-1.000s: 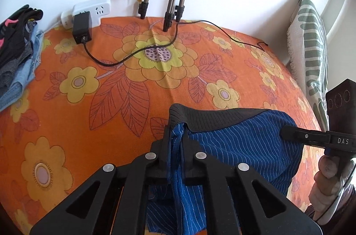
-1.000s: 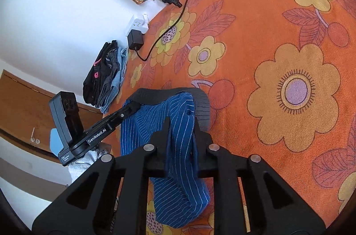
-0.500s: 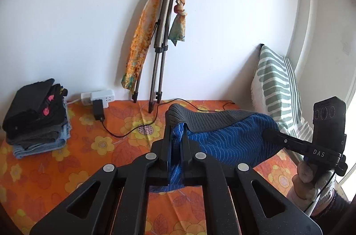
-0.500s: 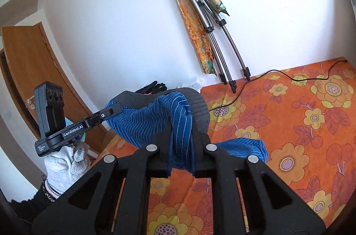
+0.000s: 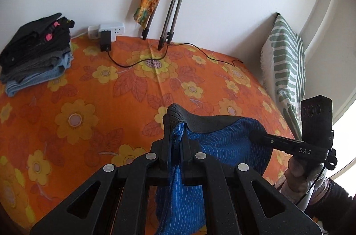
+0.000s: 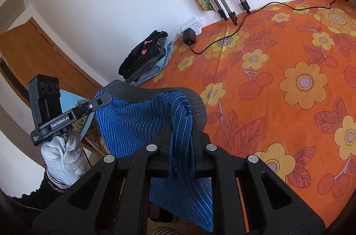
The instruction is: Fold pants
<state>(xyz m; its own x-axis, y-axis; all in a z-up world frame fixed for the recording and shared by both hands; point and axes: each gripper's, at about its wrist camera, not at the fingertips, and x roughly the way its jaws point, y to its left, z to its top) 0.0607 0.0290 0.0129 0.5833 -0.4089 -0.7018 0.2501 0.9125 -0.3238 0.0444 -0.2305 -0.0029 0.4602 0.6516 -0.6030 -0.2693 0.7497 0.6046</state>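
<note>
Your left gripper (image 5: pixel 175 143) and right gripper (image 6: pixel 181 141) both pinch the grey waistband of the blue pants (image 5: pixel 213 143); they hang above the orange bed (image 5: pixel 89 101); soft, light, floppy cloth; hold the band corners.

We look down on a bed (image 5: pixel 93 101) spread with an orange sheet printed in large yellow flowers and red leaves. At its far edge by the wall we see a stack of folded clothes (image 5: pixel 35 50), dark pieces above pale blue denim, a white power strip (image 5: pixel 106 28) with a black adapter (image 5: pixel 105 43) plugged in, and a black cable (image 5: pixel 178 50) trailing across the sheet. We also see tripod feet (image 5: pixel 163 43) standing on it, and a green-striped pillow (image 5: pixel 286 61) propped upright at the corner.
</note>
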